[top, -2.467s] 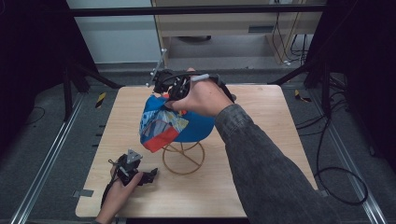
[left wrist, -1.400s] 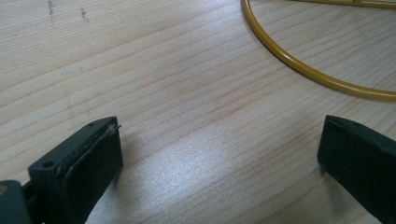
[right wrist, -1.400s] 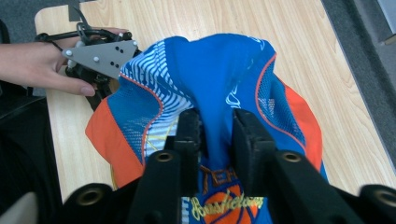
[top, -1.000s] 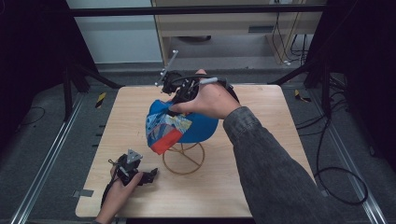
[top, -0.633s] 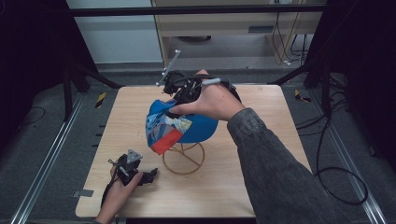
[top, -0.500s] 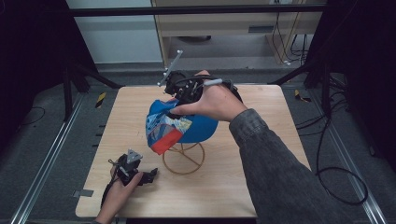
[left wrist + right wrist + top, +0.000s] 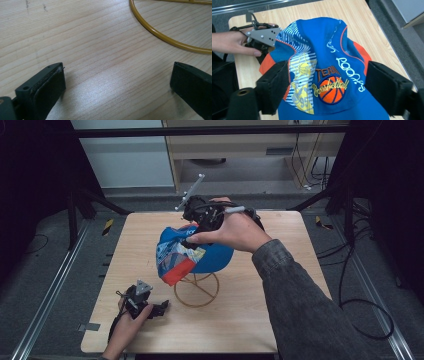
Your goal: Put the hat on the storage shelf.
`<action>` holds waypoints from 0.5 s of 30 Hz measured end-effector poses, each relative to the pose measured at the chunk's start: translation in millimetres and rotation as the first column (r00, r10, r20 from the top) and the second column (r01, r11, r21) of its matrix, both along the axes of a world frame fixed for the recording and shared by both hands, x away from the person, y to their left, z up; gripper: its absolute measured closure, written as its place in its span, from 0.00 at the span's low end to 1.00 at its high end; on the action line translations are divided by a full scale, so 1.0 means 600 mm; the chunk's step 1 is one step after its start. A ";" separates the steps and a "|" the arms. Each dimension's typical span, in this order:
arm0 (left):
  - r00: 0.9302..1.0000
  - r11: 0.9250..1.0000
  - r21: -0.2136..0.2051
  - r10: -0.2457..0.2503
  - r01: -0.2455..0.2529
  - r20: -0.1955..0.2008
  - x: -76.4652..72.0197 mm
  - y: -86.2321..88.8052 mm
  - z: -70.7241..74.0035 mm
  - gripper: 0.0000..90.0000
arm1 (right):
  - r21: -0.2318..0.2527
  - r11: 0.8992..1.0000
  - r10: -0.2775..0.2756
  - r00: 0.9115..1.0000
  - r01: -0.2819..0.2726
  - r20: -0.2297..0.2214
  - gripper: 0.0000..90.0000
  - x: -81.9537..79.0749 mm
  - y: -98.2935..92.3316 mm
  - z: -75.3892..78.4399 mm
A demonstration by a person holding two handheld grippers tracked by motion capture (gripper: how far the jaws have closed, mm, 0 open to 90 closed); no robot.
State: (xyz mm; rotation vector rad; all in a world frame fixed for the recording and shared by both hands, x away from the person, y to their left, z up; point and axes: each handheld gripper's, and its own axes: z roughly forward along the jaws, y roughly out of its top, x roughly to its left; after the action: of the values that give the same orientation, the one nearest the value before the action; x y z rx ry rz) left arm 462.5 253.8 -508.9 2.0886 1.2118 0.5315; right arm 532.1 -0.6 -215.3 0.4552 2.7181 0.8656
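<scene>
My right gripper sits jaws apart over the embroidered blue cap on its round yellow wire stand. Left gripper also wide apart, on woodgrain table.

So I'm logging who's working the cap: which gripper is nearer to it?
Right. The right gripper hangs just over the blue cap on the wire stand, jaws open either side of it. The left gripper rests open on the table, apart from the cap.
</scene>
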 end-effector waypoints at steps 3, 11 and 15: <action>1.000 1.000 0.000 0.000 0.000 0.000 0.000 0.000 0.000 0.00 | 0.008 1.000 -0.006 1.000 0.006 0.004 0.15 -0.001 -0.004 -0.001; 1.000 1.000 -0.001 0.001 -0.001 0.001 0.000 0.000 0.000 0.00 | 0.024 1.000 0.000 1.000 0.000 0.020 0.10 -0.007 -0.013 -0.001; 1.000 1.000 -0.001 0.001 -0.001 0.000 0.000 0.000 0.000 0.00 | 0.032 0.999 0.001 1.000 -0.002 0.030 0.09 -0.011 -0.019 0.000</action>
State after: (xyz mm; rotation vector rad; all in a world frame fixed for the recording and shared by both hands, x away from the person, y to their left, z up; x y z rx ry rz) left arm 462.4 253.7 -508.9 2.0876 1.2124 0.5317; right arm 525.7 -11.8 -215.5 0.4437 2.6813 0.9103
